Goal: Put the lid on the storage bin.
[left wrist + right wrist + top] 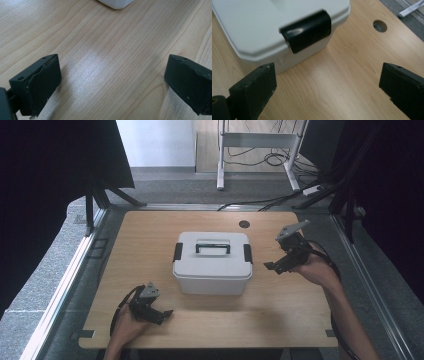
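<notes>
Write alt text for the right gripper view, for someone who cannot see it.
The right gripper, its two black jaws wide apart and holding nothing, points at the black side latch of a closed grey storage box on a wooden table. A round hole in the tabletop lies beyond the box.

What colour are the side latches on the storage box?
Black, against the box's pale grey body; the latch shows best in the right gripper view.
</notes>
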Available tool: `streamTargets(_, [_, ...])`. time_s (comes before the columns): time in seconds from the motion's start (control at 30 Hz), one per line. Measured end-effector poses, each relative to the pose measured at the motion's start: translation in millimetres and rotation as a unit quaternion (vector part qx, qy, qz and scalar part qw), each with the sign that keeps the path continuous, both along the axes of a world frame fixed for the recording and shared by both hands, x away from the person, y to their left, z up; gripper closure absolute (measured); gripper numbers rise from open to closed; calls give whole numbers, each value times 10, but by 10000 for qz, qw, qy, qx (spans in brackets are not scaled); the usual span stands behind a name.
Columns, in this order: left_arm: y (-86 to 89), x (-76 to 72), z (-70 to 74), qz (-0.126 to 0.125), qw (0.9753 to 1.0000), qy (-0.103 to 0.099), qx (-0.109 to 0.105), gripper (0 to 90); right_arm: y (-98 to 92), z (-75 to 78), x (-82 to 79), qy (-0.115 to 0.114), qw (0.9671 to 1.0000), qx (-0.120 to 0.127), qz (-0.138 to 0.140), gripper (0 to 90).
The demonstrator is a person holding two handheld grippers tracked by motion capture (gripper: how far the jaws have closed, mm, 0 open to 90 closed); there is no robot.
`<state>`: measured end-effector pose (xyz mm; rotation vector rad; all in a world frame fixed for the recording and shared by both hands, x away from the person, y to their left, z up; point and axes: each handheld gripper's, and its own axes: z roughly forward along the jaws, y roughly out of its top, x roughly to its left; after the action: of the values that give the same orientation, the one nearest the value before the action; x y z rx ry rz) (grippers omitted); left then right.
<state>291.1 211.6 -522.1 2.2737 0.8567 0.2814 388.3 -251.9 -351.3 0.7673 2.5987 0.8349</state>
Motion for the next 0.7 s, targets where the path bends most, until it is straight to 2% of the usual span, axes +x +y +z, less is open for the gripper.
streamTargets(0.13, [0, -1, 0, 1, 10000, -1, 9, 9, -93, -202, -107, 14, 9997, 187, -168, 0])
streamTargets(0.3, [-1, -3, 1, 17, 10000, 8, 8, 9, -168, -529, -239, -2, 9981, 486, -375, 0])
streamTargets(0.4, [-4, -4, 0, 38, 10000, 7, -3, 9, -184, -721, -312, -57, 9974, 535, -488, 0])
streamTargets(0.5, [-3, -5, 0, 40, 10000, 8, 4, 9, -179, -897, -383, -154, 9970, 473, -598, 0])
streamTargets(0.7, [-6, -7, -1, 62, 10000, 4, -10, 9, -175, -1253, -515, -134, 9943, 689, -803, 0])
